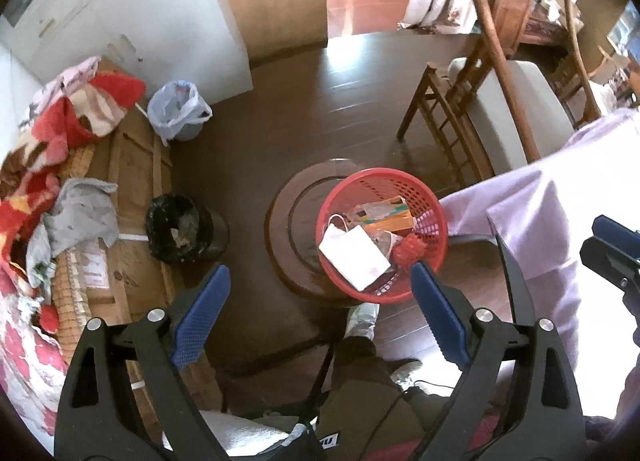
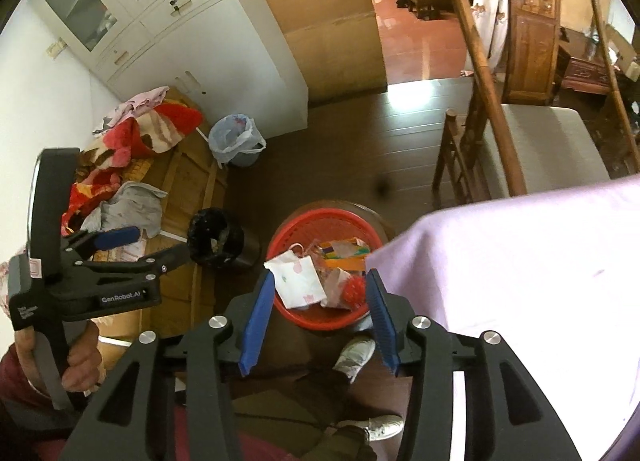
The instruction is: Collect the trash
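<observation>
Both my grippers hang high over the dark floor. My left gripper (image 1: 320,285) is wide open with nothing between its blue pads. My right gripper (image 2: 318,301) is open too, narrower, holding nothing. Red basket (image 1: 384,235) sits on a round wooden stool (image 1: 288,229) just beyond the fingertips, holding trash: white paper pouch (image 1: 354,255), orange-green packet (image 1: 390,215), red crumpled bit (image 1: 408,251). Left of the stool, black-lined bin (image 1: 176,227) stands against a cardboard box (image 1: 132,181). Farther left, blue-bagged bin (image 1: 178,109) stands by the white cabinet (image 1: 152,21). Lilac cloth (image 1: 532,221) covers the right side.
</observation>
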{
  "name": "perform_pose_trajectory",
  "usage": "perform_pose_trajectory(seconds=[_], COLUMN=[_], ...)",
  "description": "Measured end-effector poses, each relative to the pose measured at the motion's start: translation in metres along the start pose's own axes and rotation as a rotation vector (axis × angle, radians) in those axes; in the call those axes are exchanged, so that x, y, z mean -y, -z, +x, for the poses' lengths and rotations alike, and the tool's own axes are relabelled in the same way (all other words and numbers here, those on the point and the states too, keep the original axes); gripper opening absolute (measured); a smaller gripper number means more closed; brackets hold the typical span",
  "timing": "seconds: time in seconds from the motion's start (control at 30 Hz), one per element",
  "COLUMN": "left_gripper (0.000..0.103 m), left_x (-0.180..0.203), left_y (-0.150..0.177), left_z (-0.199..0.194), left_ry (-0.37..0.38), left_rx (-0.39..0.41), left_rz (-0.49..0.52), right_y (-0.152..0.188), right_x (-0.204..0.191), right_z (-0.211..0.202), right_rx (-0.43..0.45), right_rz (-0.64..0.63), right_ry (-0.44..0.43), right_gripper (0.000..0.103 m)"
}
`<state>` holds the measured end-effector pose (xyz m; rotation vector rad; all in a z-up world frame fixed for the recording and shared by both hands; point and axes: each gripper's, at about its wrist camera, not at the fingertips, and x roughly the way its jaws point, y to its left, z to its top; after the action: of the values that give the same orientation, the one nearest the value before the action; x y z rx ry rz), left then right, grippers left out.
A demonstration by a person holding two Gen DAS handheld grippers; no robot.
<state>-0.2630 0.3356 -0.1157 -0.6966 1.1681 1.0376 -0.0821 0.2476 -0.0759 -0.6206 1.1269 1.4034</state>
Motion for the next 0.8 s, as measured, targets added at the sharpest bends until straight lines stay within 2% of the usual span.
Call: perform_pose_trajectory(seconds=[0.27,0.43,0.8], left_gripper=[0.092,0.093,0.095], left_x=[0.028,0.036,0.032], left_y=[0.021,0.034,0.046], left_z=[-0.034,-0.053,-0.071], left_ry=[-0.032,-0.042,-0.058], left_rx=[0.066,0.107,0.150], left_rz=[0.039,0.035,-0.002], right_y=[0.023,0.032,0.048], right_x=[0.003,-0.001,-0.003], right_z=[-0.026,-0.040,-0.048], right_rx=[-0.018,-0.012,-0.023], right_rz=[-0.021,-0.025,-0.009], right_ry=[0.043,0.056,0.061], right_gripper=[0.057,0.069,0.070])
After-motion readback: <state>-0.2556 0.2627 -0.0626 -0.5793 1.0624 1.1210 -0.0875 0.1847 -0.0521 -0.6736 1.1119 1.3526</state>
